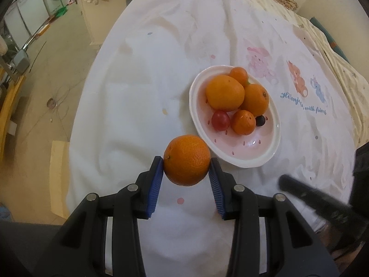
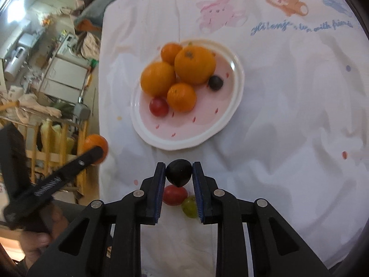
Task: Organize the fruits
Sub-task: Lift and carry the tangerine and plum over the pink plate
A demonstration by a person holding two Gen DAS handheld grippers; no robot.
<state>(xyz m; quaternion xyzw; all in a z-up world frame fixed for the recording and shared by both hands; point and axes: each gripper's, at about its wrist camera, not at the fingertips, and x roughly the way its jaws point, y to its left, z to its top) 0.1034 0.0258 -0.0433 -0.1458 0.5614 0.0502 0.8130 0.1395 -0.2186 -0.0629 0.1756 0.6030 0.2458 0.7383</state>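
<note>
On the left, the left gripper (image 1: 186, 169) is closed on an orange (image 1: 186, 160). Its two blue pads press the fruit at its widest part, one on each side, and the orange hangs above the white cloth (image 1: 143, 106), just near of the plate (image 1: 253, 159). I judge the orange to be firm and rather heavy for its size, with a rough skin that gives the pads good hold. The middle of the fruit is the right place to take it; nearer to the top or bottom the round shape could slide out.

In the middle stands the oval pink plate with a white rim. It already holds four oranges of different sizes, one red grape (image 1: 220, 120) and one dark grape (image 1: 260, 121). The free space is on the near side of the plate.

On the right, the right gripper (image 2: 179, 173) is closed on a dark grape (image 2: 179, 172), held at the fingertips above the cloth. A grape is light, soft and smooth, so I think it can slip or be crushed; only a gentle squeeze across its middle seems safe. Below this gripper, a red grape (image 2: 174, 194) and a green grape (image 2: 189, 206) lie on the cloth, touching each other, not yet on the plate.
</note>
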